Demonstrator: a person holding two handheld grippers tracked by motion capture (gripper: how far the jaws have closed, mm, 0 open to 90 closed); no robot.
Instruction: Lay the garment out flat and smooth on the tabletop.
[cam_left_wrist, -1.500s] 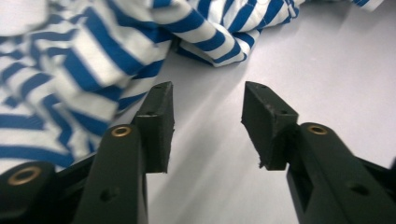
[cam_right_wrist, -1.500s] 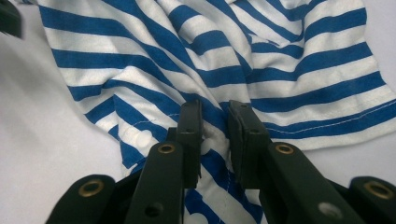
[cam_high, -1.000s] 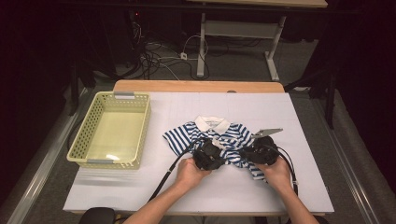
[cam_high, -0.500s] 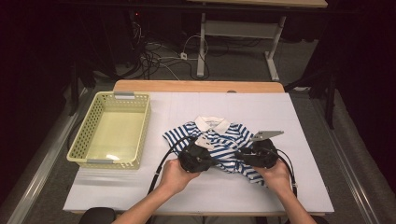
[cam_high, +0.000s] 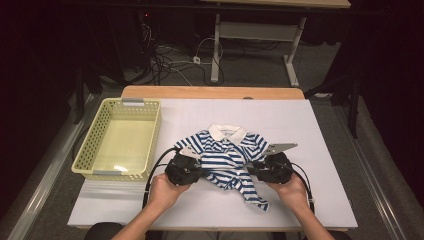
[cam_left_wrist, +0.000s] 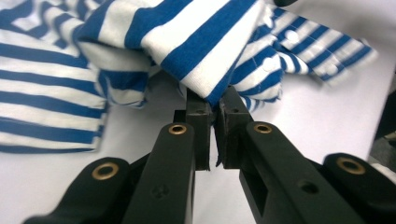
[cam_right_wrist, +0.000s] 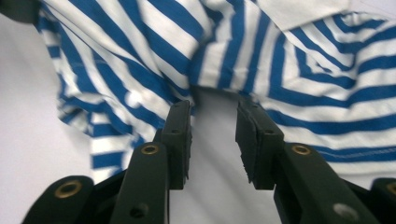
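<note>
The striped shirt (cam_high: 227, 160) lies crumpled mid-worktop (cam_high: 310, 125), a fold pinched tight in the left hand-held gripper (cam_left_wrist: 214, 109), while the right hand-held gripper (cam_right_wrist: 212, 123) stands apart at its edge, having just closed slightly

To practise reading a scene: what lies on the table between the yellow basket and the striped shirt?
Nothing but bare white table; in the high view the yellow basket and striped shirt stay apart.
</note>
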